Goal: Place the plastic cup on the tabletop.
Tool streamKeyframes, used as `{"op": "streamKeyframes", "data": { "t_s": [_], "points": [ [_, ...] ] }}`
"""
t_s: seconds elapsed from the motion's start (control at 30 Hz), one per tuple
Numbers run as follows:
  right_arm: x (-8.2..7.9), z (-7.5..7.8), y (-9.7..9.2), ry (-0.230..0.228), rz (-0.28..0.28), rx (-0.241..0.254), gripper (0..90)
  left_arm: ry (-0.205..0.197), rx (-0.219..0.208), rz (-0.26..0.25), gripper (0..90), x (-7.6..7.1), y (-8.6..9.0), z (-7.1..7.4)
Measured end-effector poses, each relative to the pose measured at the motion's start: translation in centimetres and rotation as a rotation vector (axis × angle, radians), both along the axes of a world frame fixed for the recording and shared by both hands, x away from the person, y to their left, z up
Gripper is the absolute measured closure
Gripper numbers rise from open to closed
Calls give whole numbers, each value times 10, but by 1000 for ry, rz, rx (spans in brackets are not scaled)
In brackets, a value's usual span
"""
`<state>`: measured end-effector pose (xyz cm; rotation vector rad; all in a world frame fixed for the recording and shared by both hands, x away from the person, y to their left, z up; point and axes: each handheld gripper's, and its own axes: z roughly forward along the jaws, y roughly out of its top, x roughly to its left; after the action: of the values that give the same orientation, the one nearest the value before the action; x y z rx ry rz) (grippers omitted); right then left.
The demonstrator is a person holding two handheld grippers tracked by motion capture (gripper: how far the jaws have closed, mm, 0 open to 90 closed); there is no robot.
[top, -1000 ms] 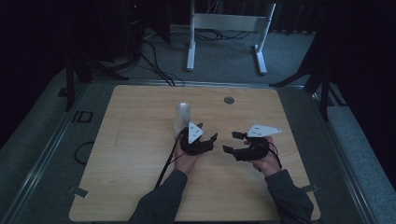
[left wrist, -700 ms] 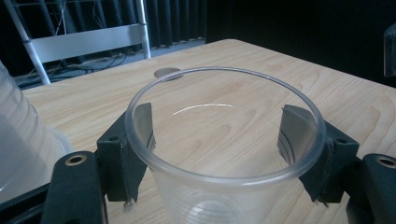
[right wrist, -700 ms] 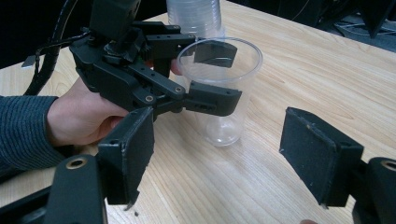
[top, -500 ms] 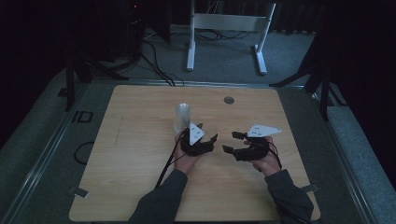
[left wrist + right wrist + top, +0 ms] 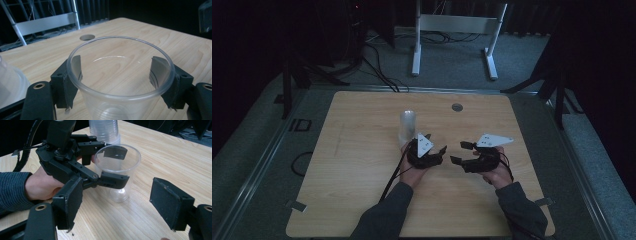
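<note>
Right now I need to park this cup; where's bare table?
Free: the left half of the table, and the far right beyond the cable hole. Crowded: the middle, where the cup stack, left gripper and right gripper sit close.

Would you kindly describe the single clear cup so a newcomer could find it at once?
On the wooden table, look just in front of the stack of clear cups. The single clear plastic cup stands alone, clamped between the left gripper's black jaws.

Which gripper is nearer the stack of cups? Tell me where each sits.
Left. The left gripper sits just in front of the stack of cups, holding a single clear cup. The right gripper sits farther to the side, its jaws open.
</note>
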<state>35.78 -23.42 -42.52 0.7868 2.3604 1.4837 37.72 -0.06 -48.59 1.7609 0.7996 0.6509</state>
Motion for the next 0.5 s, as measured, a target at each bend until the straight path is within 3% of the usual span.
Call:
{"op": "streamKeyframes", "data": {
  "t_s": [0.17, 0.5],
  "points": [
    [0, 0, 0, -1, 0, 2, 259, 45, -1, -1, 223, 1, 0, -2],
    [0, 0, 0, -3, 1, 1, 260, 86, 21, -12, 145, -2, 3, -3]
  ]
}}
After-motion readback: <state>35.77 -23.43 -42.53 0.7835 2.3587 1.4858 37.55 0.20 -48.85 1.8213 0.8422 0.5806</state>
